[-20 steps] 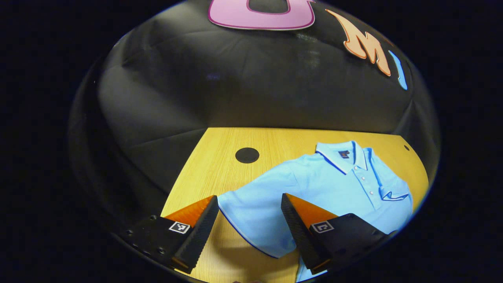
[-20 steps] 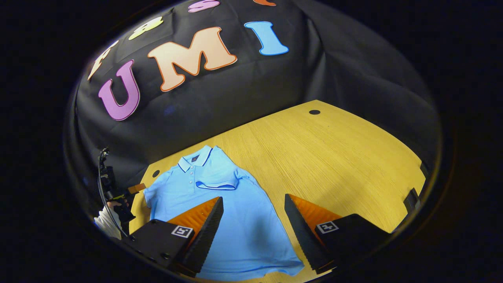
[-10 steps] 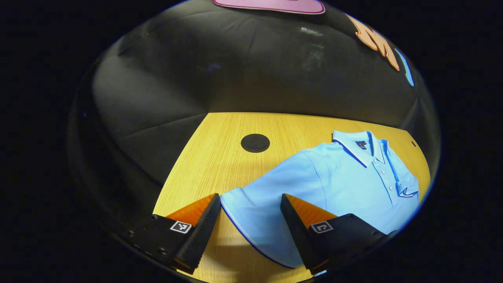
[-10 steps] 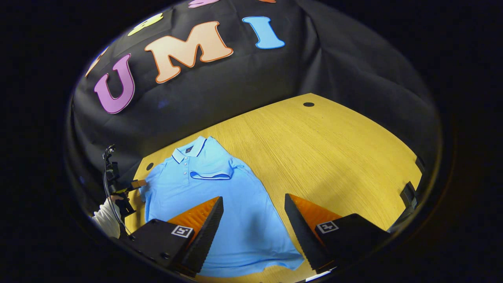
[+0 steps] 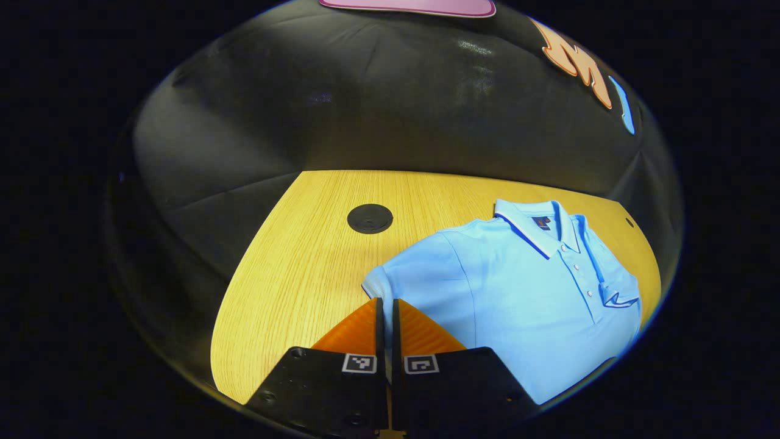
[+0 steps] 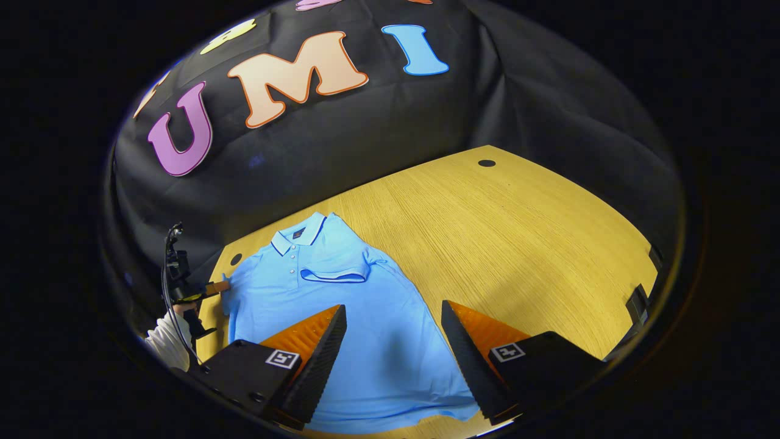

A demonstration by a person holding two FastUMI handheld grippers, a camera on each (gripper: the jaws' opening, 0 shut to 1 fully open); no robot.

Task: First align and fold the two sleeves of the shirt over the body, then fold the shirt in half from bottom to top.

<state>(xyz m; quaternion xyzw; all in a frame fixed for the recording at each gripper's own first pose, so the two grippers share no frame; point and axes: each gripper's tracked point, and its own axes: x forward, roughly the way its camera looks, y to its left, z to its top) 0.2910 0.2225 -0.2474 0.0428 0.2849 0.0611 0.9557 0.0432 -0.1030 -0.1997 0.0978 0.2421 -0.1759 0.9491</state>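
Left gripper view: left tool [image 5: 385, 300] clamped on shirt [image 5: 512, 286] sleeve [image 5: 399, 281]; right tool [image 6: 393, 311] wide open, empty.

Each claw carries black housing blocks behind its two wedge-shaped fingers, and every block bears a small square black-and-white marker on a white patch. The left claw [image 5: 385, 305] shows round screw heads [image 5: 297, 353] on its housing. In the right gripper view, a white sleeve [image 6: 166, 341] and a thin black cable [image 6: 164, 286] show at the far hand.

I saw a light blue shirt [image 5: 512, 286] with dark-edged collar [image 5: 536, 228], on a yellow wood-grain table [image 5: 292, 256].
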